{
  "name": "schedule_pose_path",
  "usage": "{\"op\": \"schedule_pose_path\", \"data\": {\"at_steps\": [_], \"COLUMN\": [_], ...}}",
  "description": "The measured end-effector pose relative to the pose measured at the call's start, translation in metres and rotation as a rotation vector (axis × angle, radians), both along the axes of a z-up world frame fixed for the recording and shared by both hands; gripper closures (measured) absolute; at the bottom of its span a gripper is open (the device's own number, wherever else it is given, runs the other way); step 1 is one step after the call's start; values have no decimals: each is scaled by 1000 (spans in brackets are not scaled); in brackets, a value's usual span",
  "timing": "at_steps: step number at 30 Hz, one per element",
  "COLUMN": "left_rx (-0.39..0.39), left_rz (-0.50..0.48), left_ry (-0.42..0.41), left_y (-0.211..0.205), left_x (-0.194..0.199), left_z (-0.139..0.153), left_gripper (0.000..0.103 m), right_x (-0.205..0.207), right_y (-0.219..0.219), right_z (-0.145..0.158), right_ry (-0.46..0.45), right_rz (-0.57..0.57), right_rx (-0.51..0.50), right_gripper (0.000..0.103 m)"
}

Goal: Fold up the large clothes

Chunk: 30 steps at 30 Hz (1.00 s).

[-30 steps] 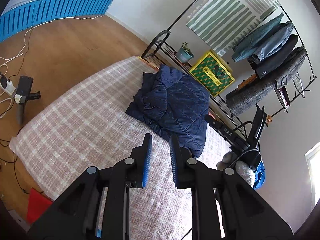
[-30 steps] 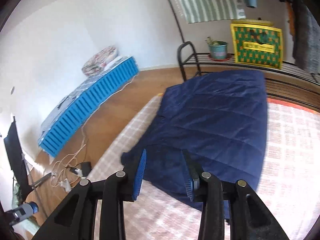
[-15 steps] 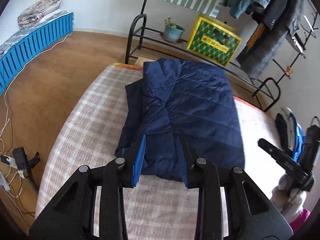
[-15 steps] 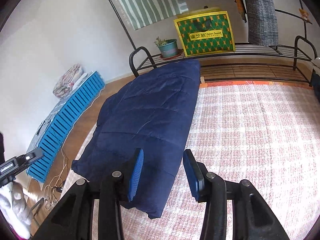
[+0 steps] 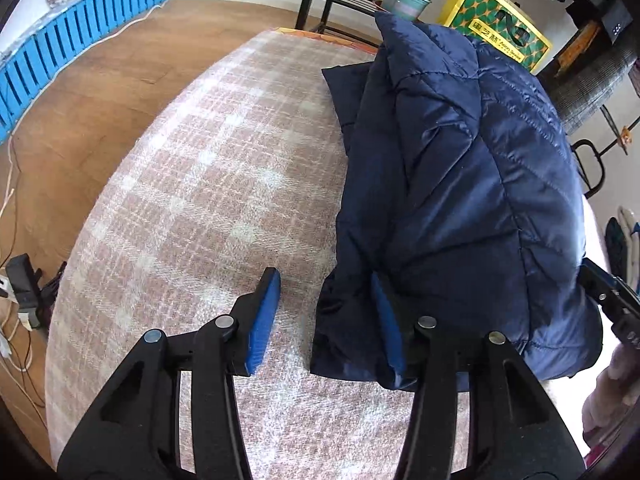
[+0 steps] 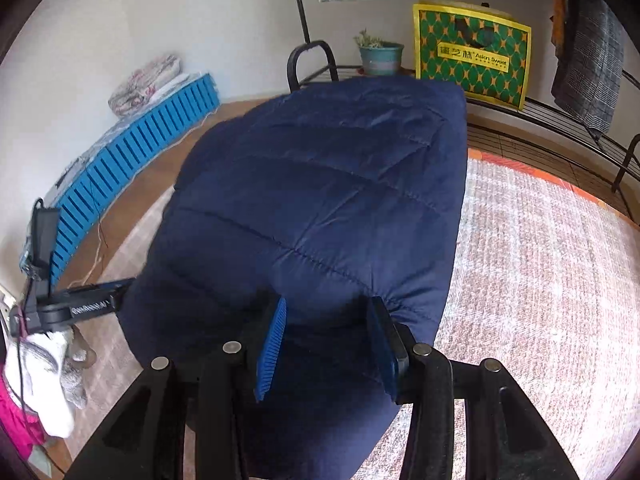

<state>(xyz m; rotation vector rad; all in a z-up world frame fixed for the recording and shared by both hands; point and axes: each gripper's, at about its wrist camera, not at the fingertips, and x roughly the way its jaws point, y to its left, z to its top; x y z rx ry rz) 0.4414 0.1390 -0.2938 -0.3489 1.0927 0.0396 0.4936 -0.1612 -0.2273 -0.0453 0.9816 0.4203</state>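
A dark navy quilted jacket lies folded lengthwise on a pink plaid bedspread. My left gripper is open at the jacket's near left corner, with the right finger pressed into the fabric and the left finger over the bedspread. In the right wrist view the jacket fills the middle. My right gripper is open, its two fingers astride the jacket's near right edge. The left gripper also shows in the right wrist view, at the left side of the jacket.
A black metal rack behind the bed holds a potted plant and a yellow-green bag, with hanging clothes above. A blue slatted mattress lies on the wooden floor, with cables at the left.
Both grippers have moved down and forward onto the near end of the jacket and have opened wider. The jacket now fills much more of both views.
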Motion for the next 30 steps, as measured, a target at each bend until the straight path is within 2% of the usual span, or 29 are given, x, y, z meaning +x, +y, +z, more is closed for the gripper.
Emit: {"op": "schedule_pose_path", "data": {"at_steps": [2,3,4,5,6,8,10,13,15,18,22,25,30], "left_rx": [-50,-94,-156,-220,-272,-410,-538,-649,-690,-744,-769,-809,-871], "left_rz": [-6,-2,12,24,35,65,50,29,36,52,35,6,-58], "left_ry": [-19,-42,-65,-80,-91,-114,-114,-88,-84,-68,-32,-73,-88], "left_y": [12,20,32,43,52,72,87,94,98,100,100,101,99], "left_x": [1,1,4,8,12,24,40,67,78,95,112,117,132], "left_z": [8,15,20,23,25,28,25,17,9,-10,-34,-34,-36], "left_gripper": [54,54,54,49,41,33,33,28,27,27,27,27,27], "right_x": [1,1,2,2,3,8,16,31,41,52,62,68,72], "right_y": [-4,-12,-22,-31,-43,-64,-79,-94,-103,-111,-117,-119,-117], "right_z": [6,11,16,21,25,29,26,16,8,-6,-27,-36,-38], "right_ry": [5,5,-1,-15,-39,-53,-27,16,46,99,165,185,184], "right_rz": [38,56,59,41,14,-24,-47,-71,-85,-99,-109,-111,-84], "right_rx": [9,49,91,114,136,185,223,286,332,395,462,484,536], "right_gripper": [59,57,53,40,30,24,20,12,7,7,7,6,4]}}
